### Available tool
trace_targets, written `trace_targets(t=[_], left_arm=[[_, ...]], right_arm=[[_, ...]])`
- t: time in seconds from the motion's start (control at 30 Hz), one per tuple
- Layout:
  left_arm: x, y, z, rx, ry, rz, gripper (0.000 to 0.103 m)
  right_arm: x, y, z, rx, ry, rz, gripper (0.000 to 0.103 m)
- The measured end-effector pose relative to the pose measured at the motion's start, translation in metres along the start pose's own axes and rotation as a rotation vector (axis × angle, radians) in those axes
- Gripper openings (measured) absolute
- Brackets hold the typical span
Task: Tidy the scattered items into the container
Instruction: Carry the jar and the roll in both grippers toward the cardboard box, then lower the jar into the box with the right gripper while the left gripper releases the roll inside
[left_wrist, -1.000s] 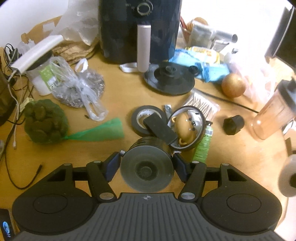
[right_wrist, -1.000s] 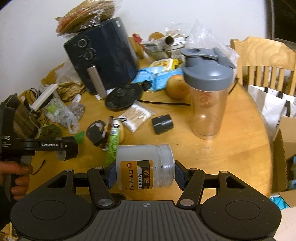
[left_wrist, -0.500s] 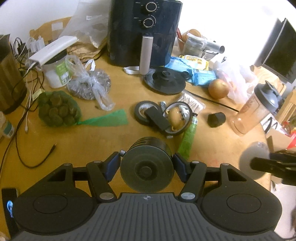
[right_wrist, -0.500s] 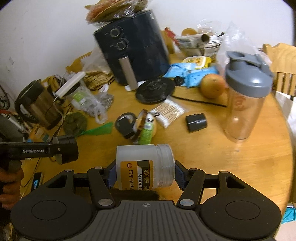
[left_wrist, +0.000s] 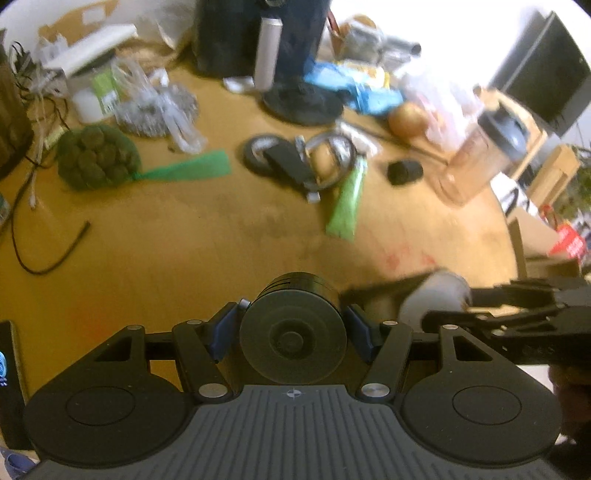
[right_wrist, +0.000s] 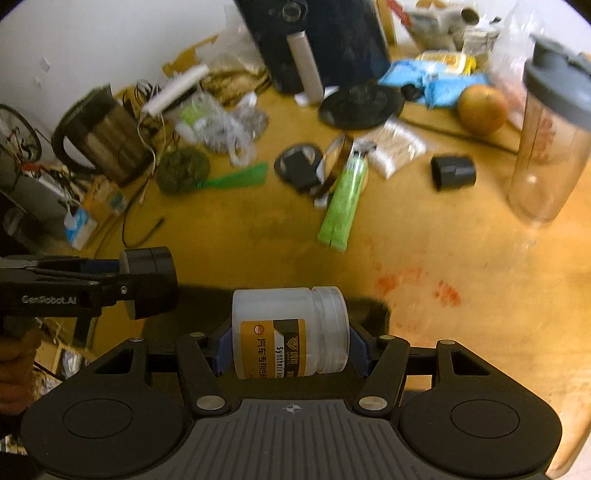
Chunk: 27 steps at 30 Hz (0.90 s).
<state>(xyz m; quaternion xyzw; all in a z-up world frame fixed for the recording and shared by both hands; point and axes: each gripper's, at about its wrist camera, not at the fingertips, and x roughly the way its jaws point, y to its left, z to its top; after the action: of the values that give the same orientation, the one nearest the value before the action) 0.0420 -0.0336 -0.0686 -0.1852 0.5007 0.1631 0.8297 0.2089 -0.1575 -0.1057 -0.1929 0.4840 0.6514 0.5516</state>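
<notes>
Drawn back toward the near edge of the round wooden counter since a second ago: left gripper clamping a squat black cylinder, right gripper clamping a frosted yellow-labelled jar sideways; mid-carry, container unseen, next locating it and releasing both inside.

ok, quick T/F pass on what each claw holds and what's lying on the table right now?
1. The left claw is shut on a black cylinder. True.
2. The right claw is empty. False: it grips a white jar with a yellow and black label, lying sideways between the pads.
3. The green tube lies flat on the wooden table. True.
4. The shaker bottle lies on its side. False: it stands upright with its grey lid on.
5. The small black cap sits inside the shaker bottle. False: it rests on the table beside it.
</notes>
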Motion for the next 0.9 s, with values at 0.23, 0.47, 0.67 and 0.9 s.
trace_targets(t=[0.23,0.47,0.67,0.9], left_arm=[[0.032,0.0,-0.015,0.026,0.106,0.025,0.061],[0.046,-0.011,-0.017,0.088,0.128,0.095,0.062],[0.054,-0.019,-0.01,0.086,0.149,0.167,0.061],[0.052,-0.023,-0.002,0.051,0.112,0.228,0.063]], right_arm=[[0.025,0.0,-0.016,0.001,0.063,-0.092,0.063],[0.028,0.007,-0.018,-0.017,0.046,-0.219,0.063],[0.039,0.021,-0.016,-0.03,0.034,-0.294,0.064],[0.054,0.025,-0.017,0.01,0.062,-0.33,0.064]])
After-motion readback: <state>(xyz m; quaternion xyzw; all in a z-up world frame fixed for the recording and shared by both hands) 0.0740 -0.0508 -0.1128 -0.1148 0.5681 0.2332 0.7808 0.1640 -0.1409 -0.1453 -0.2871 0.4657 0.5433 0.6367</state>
